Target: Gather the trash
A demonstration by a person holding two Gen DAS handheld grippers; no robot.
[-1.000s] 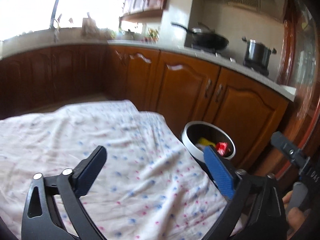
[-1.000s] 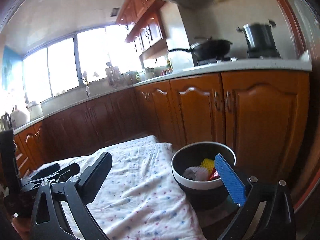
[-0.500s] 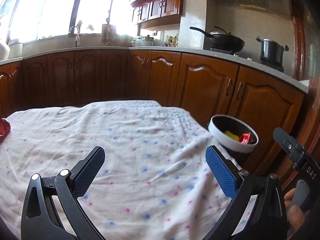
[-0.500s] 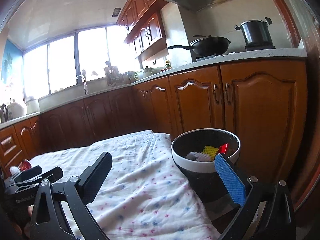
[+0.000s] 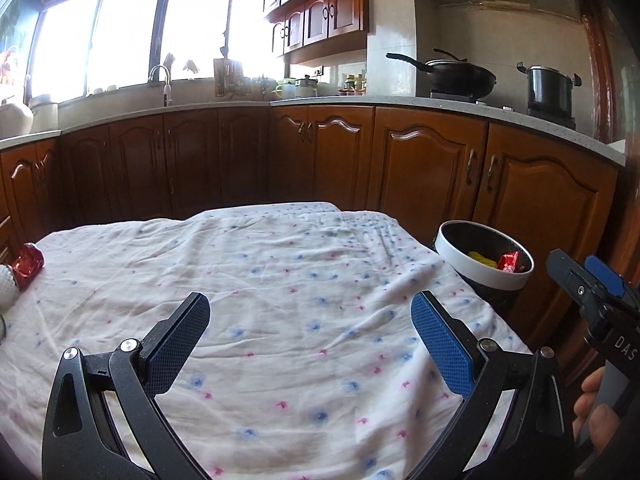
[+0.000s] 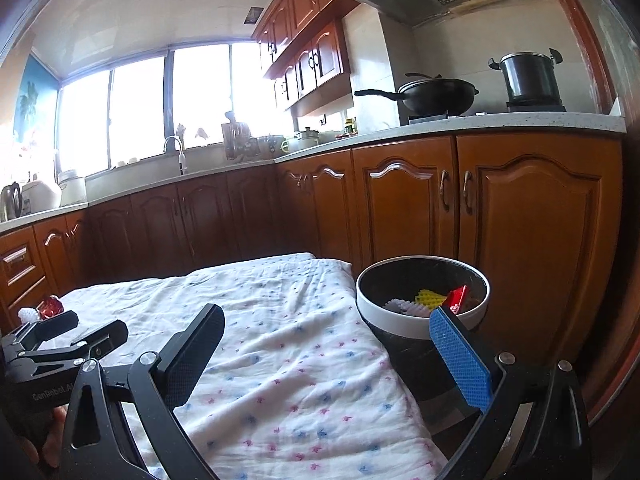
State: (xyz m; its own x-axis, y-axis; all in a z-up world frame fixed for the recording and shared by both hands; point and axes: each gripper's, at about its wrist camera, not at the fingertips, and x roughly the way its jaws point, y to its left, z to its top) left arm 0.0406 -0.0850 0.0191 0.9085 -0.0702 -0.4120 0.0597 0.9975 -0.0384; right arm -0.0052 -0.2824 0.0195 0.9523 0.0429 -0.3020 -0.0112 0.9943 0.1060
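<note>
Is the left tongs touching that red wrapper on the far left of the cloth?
Apart. In the left wrist view the left tongs hang open over bare cloth, and the red wrapper lies off at the cloth's left edge.

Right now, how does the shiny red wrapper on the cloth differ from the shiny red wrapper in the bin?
The red wrapper on the cloth lies at the flowered cloth's far left edge, beside a white foam net. The red wrapper in the bin sits inside the white-rimmed bin, beside yellow netting. Both are crinkled foil.

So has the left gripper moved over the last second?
Yes. The left gripper has tilted up and swung left: the trash bin slid rightward in its view, and the red wrapper came into sight.
</note>
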